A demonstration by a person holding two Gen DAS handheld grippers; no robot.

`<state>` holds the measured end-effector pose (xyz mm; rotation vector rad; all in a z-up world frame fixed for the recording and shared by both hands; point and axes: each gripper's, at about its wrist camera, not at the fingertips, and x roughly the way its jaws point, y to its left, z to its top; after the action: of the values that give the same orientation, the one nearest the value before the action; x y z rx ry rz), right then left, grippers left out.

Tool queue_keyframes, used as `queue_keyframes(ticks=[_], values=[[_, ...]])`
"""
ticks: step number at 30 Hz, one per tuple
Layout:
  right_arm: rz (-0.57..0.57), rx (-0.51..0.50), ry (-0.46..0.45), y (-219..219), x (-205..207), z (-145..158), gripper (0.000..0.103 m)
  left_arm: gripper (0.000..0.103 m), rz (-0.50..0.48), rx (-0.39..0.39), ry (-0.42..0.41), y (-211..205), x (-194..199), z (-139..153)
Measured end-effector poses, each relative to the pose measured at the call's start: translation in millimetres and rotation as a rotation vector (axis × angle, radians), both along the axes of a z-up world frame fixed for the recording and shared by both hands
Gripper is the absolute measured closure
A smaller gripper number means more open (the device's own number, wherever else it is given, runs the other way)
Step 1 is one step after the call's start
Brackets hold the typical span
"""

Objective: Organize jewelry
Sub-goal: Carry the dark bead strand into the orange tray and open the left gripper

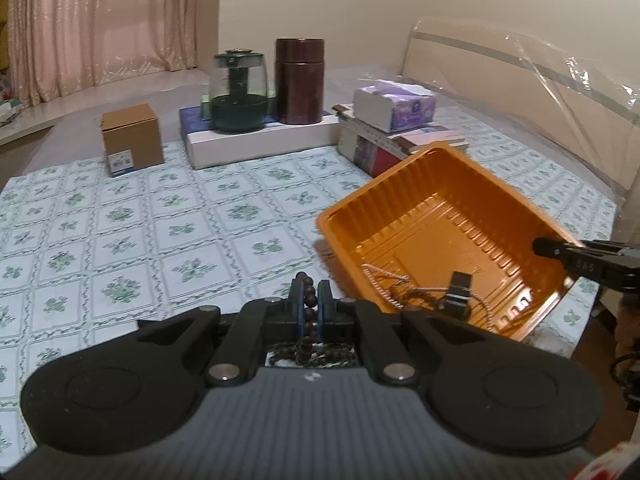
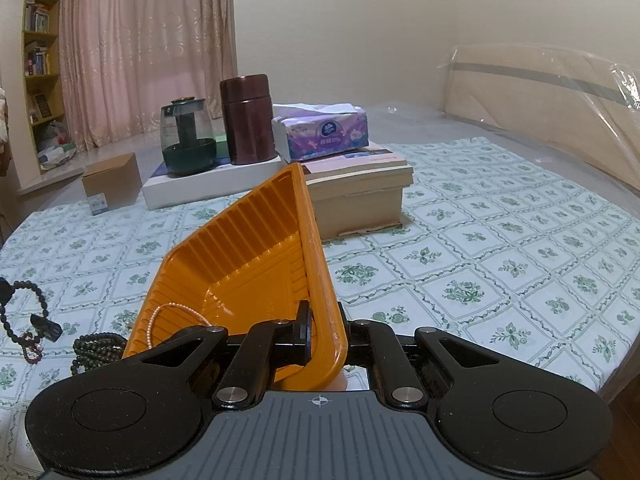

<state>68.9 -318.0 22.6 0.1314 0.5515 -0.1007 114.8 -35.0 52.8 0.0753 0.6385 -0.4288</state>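
My left gripper (image 1: 310, 286) is shut on a strand of dark round beads (image 1: 309, 313) that hangs between its blue pads over the floral tablecloth (image 1: 160, 220). A pile of dark beads (image 2: 96, 347) lies on the cloth below it. To the right, an orange plastic tray (image 1: 420, 208) is tipped up. My right gripper (image 2: 324, 328) is shut on its rim, one finger inside the wall and the other hidden behind it. In the tray lie a pearl strand (image 2: 176, 313), thin chains (image 1: 486, 312) and a small black clip-like piece (image 1: 458, 292).
At the back stand a cardboard box (image 1: 132, 144), a glass kettle (image 1: 239, 92) and a brown canister (image 1: 299, 80) on a flat white box (image 1: 260, 138), and a tissue pack (image 1: 394, 106) on stacked books (image 2: 360, 184). A plastic-wrapped headboard (image 1: 540, 92) borders the right.
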Motion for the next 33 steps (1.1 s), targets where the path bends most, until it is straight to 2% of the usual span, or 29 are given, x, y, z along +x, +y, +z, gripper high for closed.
queue_keyframes(ticks=[23,33], values=[[0.0,0.012,0.0,-1,-1,1,0.094,0.098,-0.297,-0.122,0.009,-105,-8,10],[-0.002,0.016,0.0,-1,-2,1,0.094,0.098,-0.36,-0.138,0.049,-127,-6,-1]])
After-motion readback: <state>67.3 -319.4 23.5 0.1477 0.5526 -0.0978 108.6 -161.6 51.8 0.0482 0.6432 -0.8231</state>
